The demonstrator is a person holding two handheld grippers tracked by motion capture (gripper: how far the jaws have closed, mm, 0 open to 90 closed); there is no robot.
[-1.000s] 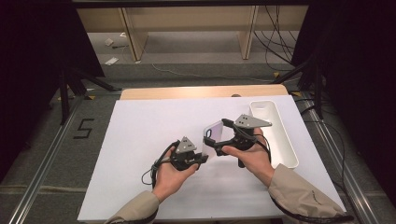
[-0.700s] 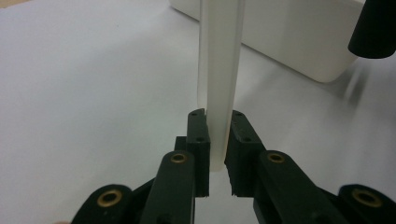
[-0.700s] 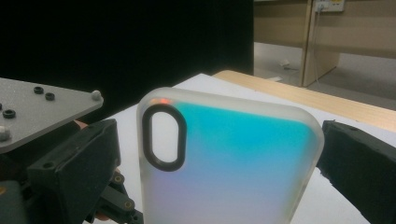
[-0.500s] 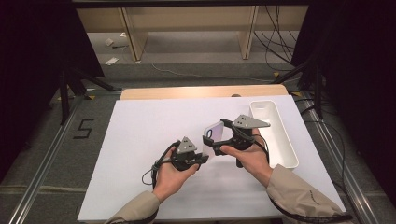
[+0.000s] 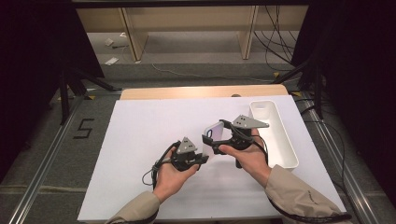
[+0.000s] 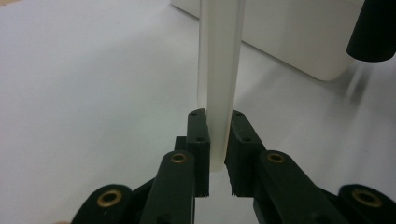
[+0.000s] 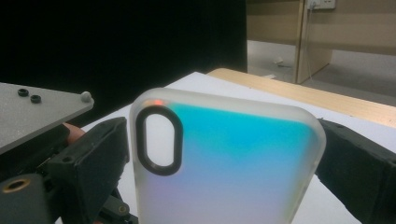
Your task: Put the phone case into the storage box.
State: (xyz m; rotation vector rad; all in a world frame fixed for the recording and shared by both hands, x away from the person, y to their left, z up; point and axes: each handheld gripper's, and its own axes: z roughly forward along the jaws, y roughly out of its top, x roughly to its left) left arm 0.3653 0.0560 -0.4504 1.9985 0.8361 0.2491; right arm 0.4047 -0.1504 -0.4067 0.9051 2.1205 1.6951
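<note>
Gripping the lower edge of a phone case (image 6: 219,84), the left gripper (image 5: 192,161) sits low over the white table (image 5: 140,140) in the person's left hand (image 5: 170,179); its jaws are pressed onto the thin frosted edge from both sides. Just to its right, the case (image 5: 214,130) stands upright (its back shimmers teal to violet, with an oval camera cut-out at the corner). The right gripper (image 5: 219,140) straddles it across its width, and its jaws have just been closing around it; whether they press on it I cannot tell. Farther right, a white tray (image 5: 280,135) lies along the table's edge.
</note>
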